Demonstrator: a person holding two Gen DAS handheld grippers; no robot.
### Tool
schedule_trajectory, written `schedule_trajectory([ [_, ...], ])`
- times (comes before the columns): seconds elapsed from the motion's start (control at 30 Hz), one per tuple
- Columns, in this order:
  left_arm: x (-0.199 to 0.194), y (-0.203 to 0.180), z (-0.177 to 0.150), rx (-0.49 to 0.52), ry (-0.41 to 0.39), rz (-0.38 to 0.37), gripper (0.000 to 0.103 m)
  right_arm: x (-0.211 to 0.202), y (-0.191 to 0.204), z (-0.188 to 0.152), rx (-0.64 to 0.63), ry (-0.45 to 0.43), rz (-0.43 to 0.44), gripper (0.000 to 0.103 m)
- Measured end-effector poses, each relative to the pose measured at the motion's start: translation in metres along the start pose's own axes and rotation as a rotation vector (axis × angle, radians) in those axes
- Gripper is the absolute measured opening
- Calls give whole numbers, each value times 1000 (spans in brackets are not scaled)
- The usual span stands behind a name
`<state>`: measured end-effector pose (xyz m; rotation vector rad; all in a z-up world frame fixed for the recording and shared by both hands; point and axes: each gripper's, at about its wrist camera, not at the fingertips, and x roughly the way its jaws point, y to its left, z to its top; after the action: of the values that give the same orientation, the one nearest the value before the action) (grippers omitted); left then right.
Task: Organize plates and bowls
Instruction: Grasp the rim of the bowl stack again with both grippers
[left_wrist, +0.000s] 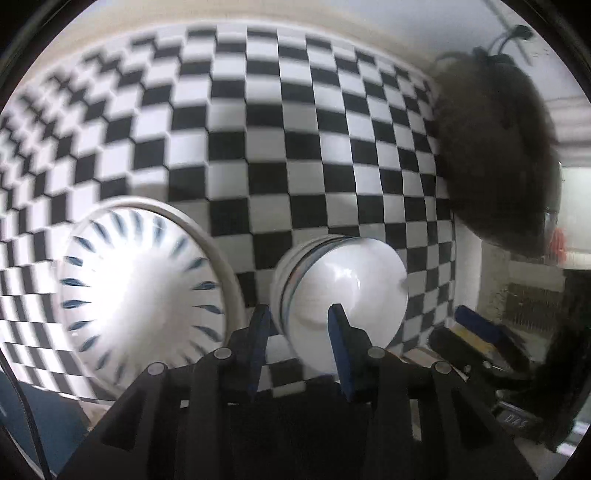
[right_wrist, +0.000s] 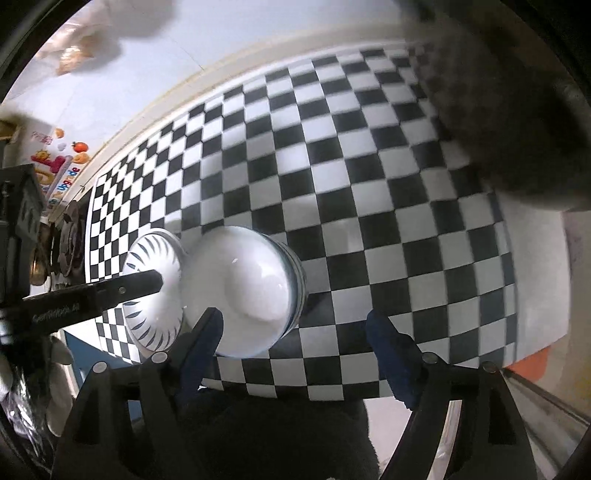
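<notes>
A stack of white bowls (left_wrist: 354, 280) stands on the black-and-white checkered tablecloth (left_wrist: 295, 110), near its front edge. Close to its left is a white bowl with blue dashes (left_wrist: 140, 288). My left gripper (left_wrist: 299, 328) points down over the stack's near-left rim, one finger outside the wall and one inside. Its jaws are narrow but apart, and I see no pad pressing. In the right wrist view my right gripper (right_wrist: 295, 343) stands wide open in front of the stack (right_wrist: 240, 291). Its left finger overlaps the near rim, its right finger hangs over the cloth, and it holds nothing. The dashed bowl (right_wrist: 151, 295) lies beyond.
A large dark fuzzy shape (left_wrist: 498, 166) hangs over the table's right side, also seen blurred in the right wrist view (right_wrist: 517, 129). The cloth's front edge (right_wrist: 332, 397) lies just below my right fingers. A wall with colourful stickers (right_wrist: 55, 162) runs along the far left.
</notes>
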<state>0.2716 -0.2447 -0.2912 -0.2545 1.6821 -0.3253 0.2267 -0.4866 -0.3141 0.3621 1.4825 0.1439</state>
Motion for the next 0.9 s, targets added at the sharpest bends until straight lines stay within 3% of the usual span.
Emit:
schedule_trajectory([
  [0.23,38,5,22,-21,108,-45,32,52,-13,15,44,96,67,82],
  [0.63,79,0,47,30,185,22,33,117,-13,23,89,209,122,81],
  [0.8,93,-4,50,79,202,21,36,136,-14,24,119,238,153,74],
  [0.9,94,-4,50,109,181,-7,35,147,-17,23,149,258,196,59],
])
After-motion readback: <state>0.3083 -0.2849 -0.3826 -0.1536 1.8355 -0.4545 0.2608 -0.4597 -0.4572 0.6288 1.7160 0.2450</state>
